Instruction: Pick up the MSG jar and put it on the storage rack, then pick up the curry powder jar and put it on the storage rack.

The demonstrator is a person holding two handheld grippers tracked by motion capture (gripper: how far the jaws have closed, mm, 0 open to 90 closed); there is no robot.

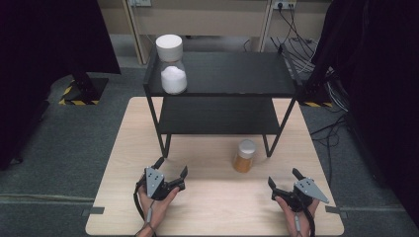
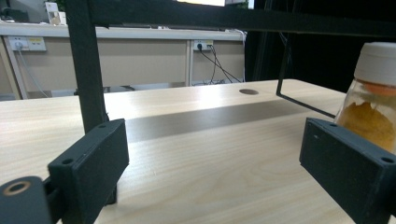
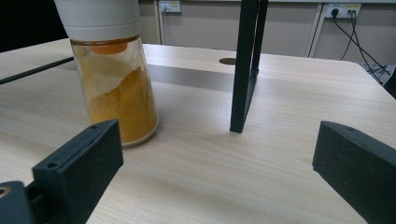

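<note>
One small jar [image 1: 244, 156] of orange-yellow powder stood upright on the worktop [image 1: 212, 207], just in front of the black rack's [image 1: 222, 74] right front leg [image 1: 267, 145] and between the two tongs, nearer the right one. It was roughly half to two-thirds full, the powder heaped on a slant, and it carried a white cap. In the right gripper view the jar [image 3: 116, 88] rose just beyond the left jaw, its cap cut off by the top edge; in the left gripper view only part of the jar [image 2: 369, 107] showed at the right edge.

There were two jars in all: the second, larger one [image 1: 171, 64] sat on the rack's top shelf at its left end, white-capped and holding white grains in its lower half.

Two tongs rested low at the near edge. The left tongs [image 1: 170, 168] stood wide open and held nothing; the right tongs [image 1: 284, 177] likewise gaped wide, empty. One rack, two shelves; its lower shelf lay in shadow.
</note>
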